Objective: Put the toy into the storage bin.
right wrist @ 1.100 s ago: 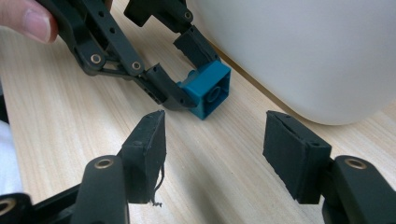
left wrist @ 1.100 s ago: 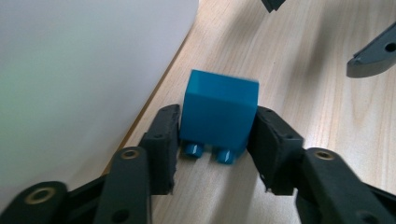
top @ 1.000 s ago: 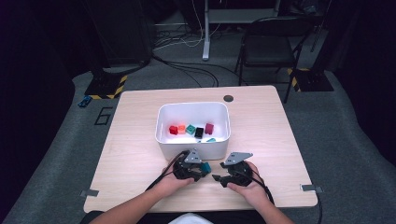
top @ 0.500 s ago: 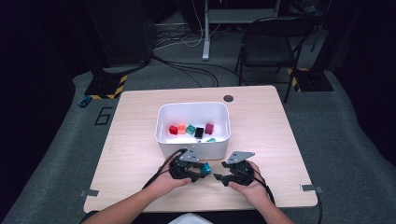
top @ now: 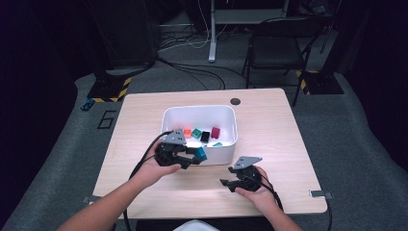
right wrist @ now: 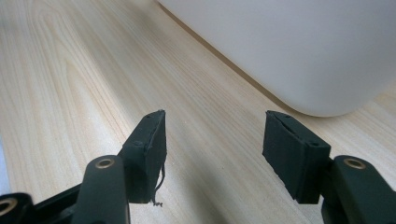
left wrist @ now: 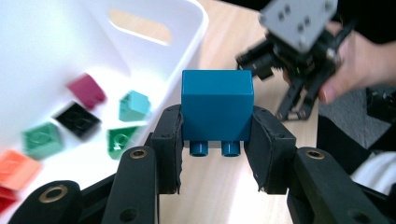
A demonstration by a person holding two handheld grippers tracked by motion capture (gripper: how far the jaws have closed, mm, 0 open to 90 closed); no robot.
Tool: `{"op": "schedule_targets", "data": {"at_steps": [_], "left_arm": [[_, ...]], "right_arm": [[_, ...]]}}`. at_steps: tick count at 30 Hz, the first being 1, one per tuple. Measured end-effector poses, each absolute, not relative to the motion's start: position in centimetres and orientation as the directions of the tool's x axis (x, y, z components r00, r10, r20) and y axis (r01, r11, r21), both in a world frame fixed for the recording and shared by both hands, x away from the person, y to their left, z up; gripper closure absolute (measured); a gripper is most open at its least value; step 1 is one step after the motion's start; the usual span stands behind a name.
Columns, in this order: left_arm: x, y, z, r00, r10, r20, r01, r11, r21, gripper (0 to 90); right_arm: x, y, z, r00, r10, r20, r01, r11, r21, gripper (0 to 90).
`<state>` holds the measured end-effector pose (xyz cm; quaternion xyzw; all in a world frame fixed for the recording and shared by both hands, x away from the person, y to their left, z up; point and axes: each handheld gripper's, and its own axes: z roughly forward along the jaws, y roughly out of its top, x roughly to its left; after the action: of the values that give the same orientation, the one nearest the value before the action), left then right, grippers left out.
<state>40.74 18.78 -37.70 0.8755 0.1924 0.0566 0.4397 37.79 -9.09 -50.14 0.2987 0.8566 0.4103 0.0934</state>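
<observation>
Left gripper view: left gripper (left wrist: 217,140) squeezes blue block (left wrist: 217,111) between both jaws. Block smooth, boxy, two round pegs poking out bottom. Block hangs over near edge of white bin (top: 169,115), small coloured bricks inside. Right gripper (right wrist: 212,154) jaws wide apart, nothing between, low over table (right wrist: 70,70) beside bin

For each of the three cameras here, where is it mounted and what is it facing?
High view: above the person's side, looking forward and down on the table and white bin; forearms, both hands show.
Left gripper view: rides the left gripper, facing the clamped blue block at the bin's rim.
Right gripper view: rides the right gripper, low over the tabletop, jaws apart.
Shared: high and left gripper views both show the right gripper.
</observation>
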Motion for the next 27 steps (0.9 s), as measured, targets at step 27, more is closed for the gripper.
{"op": "schedule_targets", "data": {"at_steps": [27], "left_arm": [[51.5, 15.6, -36.8, 0.895, 0.440, -0.073, 0.329, -0.541, 0.774, 58.4]], "right_arm": [[38.1, -9.2, -50.5, -0.804, 0.589, 0.085, 0.438, 0.489, 0.755, 39.3]]}}
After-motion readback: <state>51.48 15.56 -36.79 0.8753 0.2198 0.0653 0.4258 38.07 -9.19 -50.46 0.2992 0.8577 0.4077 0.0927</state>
